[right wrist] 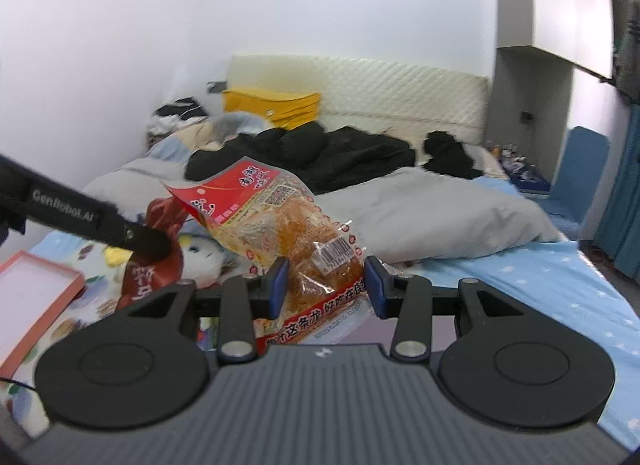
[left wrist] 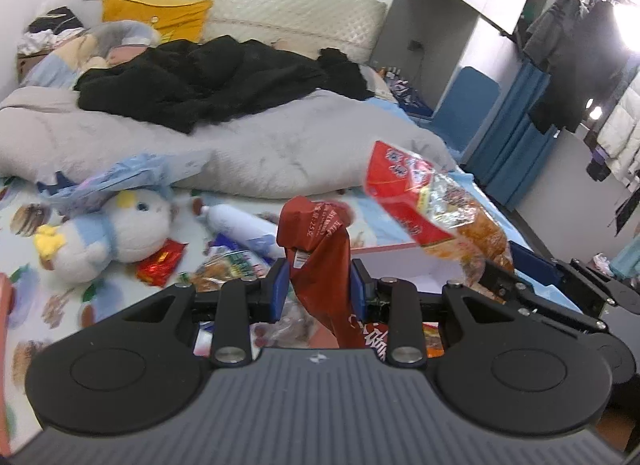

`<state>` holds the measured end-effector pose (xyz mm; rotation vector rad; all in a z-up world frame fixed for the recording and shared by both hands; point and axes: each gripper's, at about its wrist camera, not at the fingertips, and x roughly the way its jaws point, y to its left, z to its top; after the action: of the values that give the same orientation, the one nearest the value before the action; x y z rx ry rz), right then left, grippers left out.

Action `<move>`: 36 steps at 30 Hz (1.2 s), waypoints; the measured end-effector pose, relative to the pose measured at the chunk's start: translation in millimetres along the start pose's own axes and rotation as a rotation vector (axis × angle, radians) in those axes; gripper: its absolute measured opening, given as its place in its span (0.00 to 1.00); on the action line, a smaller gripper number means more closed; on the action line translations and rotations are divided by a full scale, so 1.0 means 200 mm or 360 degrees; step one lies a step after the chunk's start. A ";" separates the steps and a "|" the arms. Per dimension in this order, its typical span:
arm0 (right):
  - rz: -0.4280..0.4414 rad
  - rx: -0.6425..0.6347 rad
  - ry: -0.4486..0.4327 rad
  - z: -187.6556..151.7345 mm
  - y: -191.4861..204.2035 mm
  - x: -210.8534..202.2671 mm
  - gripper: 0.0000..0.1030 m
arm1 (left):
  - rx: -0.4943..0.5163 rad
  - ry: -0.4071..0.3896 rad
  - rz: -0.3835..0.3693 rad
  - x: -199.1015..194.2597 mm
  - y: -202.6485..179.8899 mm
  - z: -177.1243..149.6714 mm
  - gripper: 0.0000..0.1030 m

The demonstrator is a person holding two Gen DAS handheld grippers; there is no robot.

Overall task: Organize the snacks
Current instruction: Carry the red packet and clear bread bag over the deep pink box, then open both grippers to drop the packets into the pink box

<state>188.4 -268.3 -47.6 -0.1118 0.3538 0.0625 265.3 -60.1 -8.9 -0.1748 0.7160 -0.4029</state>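
My left gripper (left wrist: 319, 283) is shut on a dark red snack packet (left wrist: 320, 249) and holds it upright above the bed. The packet also shows at the left of the right wrist view (right wrist: 154, 265), pinched by the left gripper's fingers (right wrist: 148, 243). My right gripper (right wrist: 326, 285) is shut on a clear and red bag of orange snacks (right wrist: 288, 221), held up in the air. That bag also shows at the right of the left wrist view (left wrist: 432, 205). More snacks lie on the bed sheet: a small red packet (left wrist: 162, 263) and a white tube (left wrist: 244, 227).
A pink-rimmed white box (left wrist: 400, 265) lies just behind the left gripper; it also shows at the left of the right wrist view (right wrist: 36, 297). A plush toy (left wrist: 108, 233) lies on the patterned sheet. A grey duvet (left wrist: 280, 149) and black clothes (left wrist: 208, 85) cover the bed behind.
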 end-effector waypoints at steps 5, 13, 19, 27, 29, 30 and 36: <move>-0.0098 0.0051 0.0041 -0.06 -0.17 0.00 0.42 | -0.0017 0.0071 -0.0102 0.15 -0.12 -0.01 0.36; -0.0156 0.0124 0.0208 -0.29 -0.36 0.11 0.43 | 0.0027 0.0273 -0.0113 0.48 -0.29 -0.14 0.36; -0.0191 0.0177 0.0324 -0.47 -0.47 0.20 0.43 | 0.0060 0.0398 -0.0073 0.72 -0.35 -0.22 0.36; -0.0185 0.0240 0.0449 -0.62 -0.59 0.31 0.45 | 0.0097 0.0507 -0.0019 0.93 -0.41 -0.31 0.36; -0.0182 0.0267 0.0455 -0.64 -0.61 0.30 0.45 | 0.0106 0.0515 -0.0006 0.97 -0.42 -0.32 0.36; -0.0188 0.0273 0.0458 -0.65 -0.62 0.30 0.46 | 0.0108 0.0516 -0.0004 0.97 -0.42 -0.32 0.36; -0.0182 0.0289 0.0485 -0.67 -0.63 0.32 0.55 | 0.0108 0.0521 0.0014 0.98 -0.42 -0.32 0.62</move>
<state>212.9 -407.3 -181.7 0.0391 0.6545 -0.1009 330.6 -220.1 -150.3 -0.0410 1.0229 -0.4521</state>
